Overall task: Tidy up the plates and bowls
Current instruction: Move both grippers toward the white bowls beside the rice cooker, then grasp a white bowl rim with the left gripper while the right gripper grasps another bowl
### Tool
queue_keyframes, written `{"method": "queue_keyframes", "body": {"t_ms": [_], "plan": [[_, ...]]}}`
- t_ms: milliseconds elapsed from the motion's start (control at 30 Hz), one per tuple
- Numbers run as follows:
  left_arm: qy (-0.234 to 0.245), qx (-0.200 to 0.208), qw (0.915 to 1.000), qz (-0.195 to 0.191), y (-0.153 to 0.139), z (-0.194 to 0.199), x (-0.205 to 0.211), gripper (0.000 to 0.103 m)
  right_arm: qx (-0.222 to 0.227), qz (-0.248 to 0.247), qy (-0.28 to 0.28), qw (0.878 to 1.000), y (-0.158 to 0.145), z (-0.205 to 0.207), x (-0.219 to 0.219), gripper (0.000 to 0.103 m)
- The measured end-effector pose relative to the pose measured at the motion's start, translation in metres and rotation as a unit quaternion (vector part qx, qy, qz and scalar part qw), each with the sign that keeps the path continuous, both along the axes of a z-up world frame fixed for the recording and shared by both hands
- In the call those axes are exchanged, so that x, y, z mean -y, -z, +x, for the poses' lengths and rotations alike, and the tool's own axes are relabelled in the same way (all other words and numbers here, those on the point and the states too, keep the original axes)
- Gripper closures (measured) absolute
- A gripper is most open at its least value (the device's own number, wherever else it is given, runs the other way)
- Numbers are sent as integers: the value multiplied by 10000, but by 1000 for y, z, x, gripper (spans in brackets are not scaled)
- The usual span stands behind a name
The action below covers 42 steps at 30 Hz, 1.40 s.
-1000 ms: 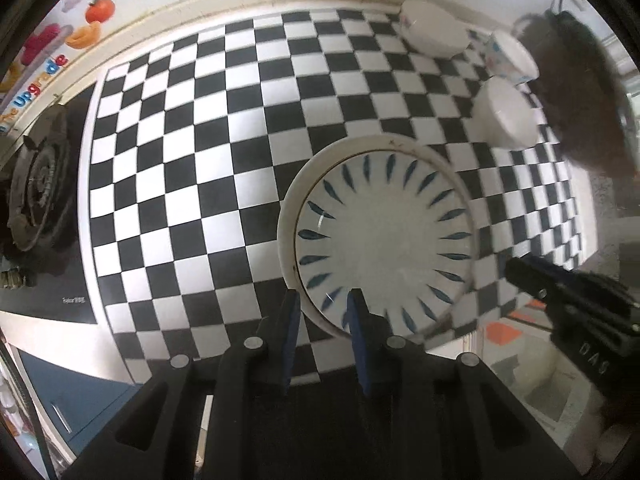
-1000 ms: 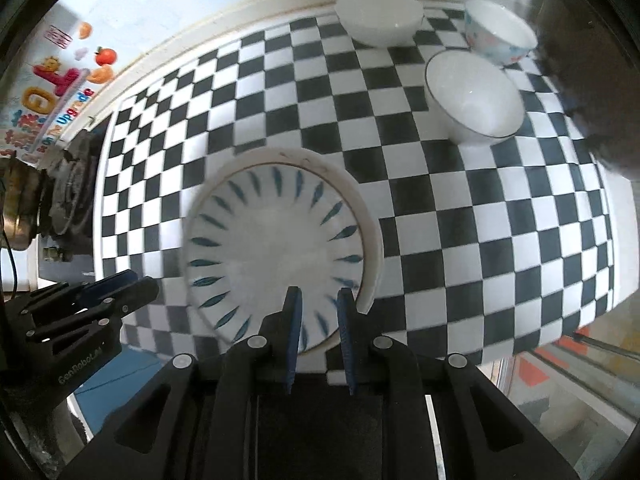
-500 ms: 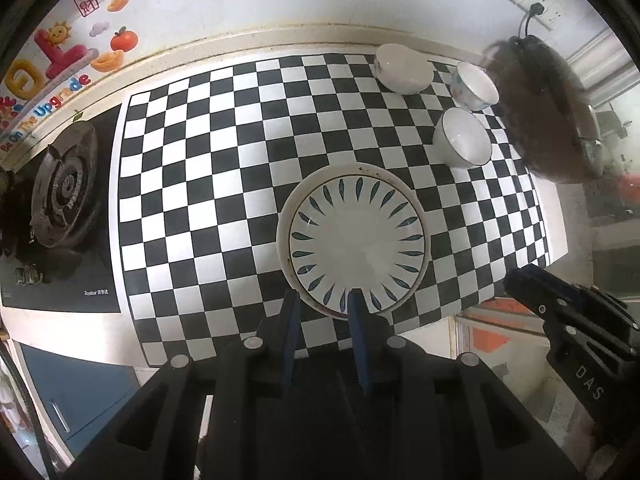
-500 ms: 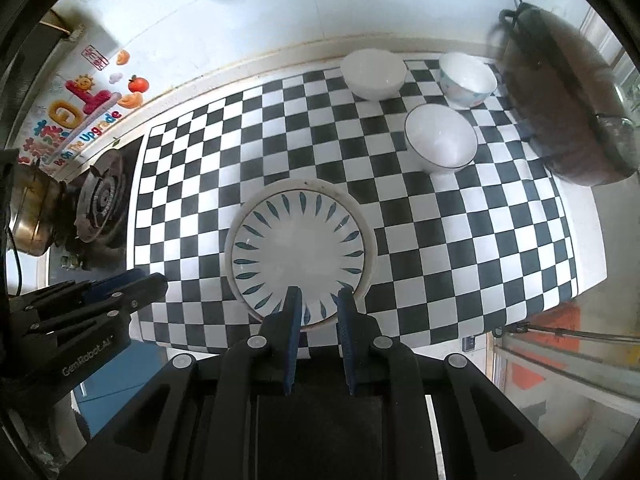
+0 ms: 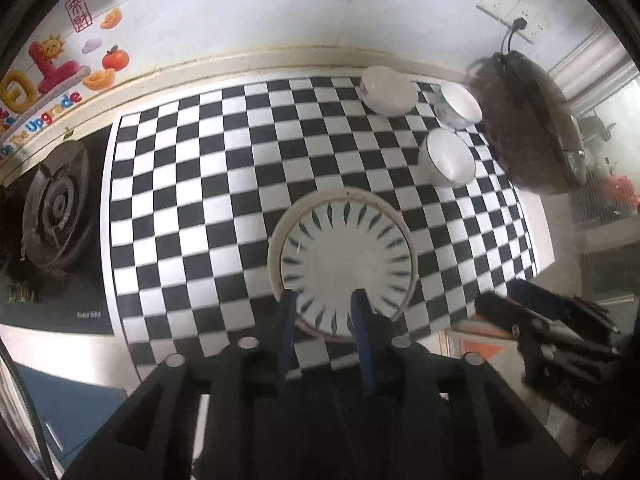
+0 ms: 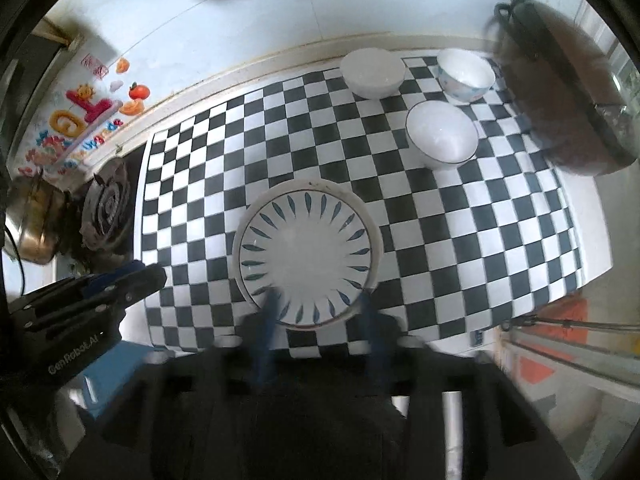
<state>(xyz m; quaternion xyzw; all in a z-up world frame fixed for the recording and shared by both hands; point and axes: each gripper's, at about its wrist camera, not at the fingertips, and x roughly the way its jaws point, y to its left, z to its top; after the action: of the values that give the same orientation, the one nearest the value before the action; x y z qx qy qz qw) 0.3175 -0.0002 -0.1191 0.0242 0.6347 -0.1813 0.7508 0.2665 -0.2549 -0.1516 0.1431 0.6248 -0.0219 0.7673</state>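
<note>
Both sets of jaws had just been opening, nothing between them. The right gripper (image 6: 318,312) stood wide apart, its blue fingers (image 6: 267,322) smeared by blur; the left gripper (image 5: 325,312) had parted only a little. A second earlier both were nearly closed and much nearer the blue-leaf plate (image 6: 306,258), which now looked smaller. It lay on a larger pale plate (image 5: 280,232) on the checkered desk (image 6: 500,240). Toward two o'clock from it stood three bowls (image 6: 442,136). The wok (image 6: 568,92) at the right edge was cut off and hazy.
</note>
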Motion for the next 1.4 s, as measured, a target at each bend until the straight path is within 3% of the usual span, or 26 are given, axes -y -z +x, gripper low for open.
{"method": "queue_keyframes", "body": {"t_ms": [33,100,200,300,433,600,700,800,967,1067,1300,1400], "plan": [[11,31,10000,1,4,6,3,75,34,153,68,9999,4,2,5,27],[-20,94,10000,7,12,17,9,74,221,428,272,9985,9,6,19,19],[-46,176,9998,44,21,36,24,74,471,526,615,9956,19,13,48,17],[-118,385,9992,77,27,55,44,74,718,245,757,9942,31,28,83,13],[-186,372,9991,105,42,79,80,74,546,-99,759,9956,63,59,129,13],[-320,-53,9994,139,74,105,128,74,49,174,658,9977,102,105,191,13],[-609,-431,9972,88,97,126,149,74,58,360,363,9987,109,136,212,13],[-1070,-764,9912,-173,113,152,157,74,94,588,-38,9982,112,177,217,13],[-1562,-964,9818,-497,125,205,165,75,-43,853,-392,9956,128,253,215,14],[-1567,-1017,9810,-523,136,235,174,75,-260,1102,-354,9929,146,289,215,22],[-1269,-1250,9837,-263,180,282,198,77,-845,977,-257,9913,196,341,211,62],[-1172,-1300,9844,-183,195,293,203,77,-1058,833,-268,9905,215,350,207,69]]}}
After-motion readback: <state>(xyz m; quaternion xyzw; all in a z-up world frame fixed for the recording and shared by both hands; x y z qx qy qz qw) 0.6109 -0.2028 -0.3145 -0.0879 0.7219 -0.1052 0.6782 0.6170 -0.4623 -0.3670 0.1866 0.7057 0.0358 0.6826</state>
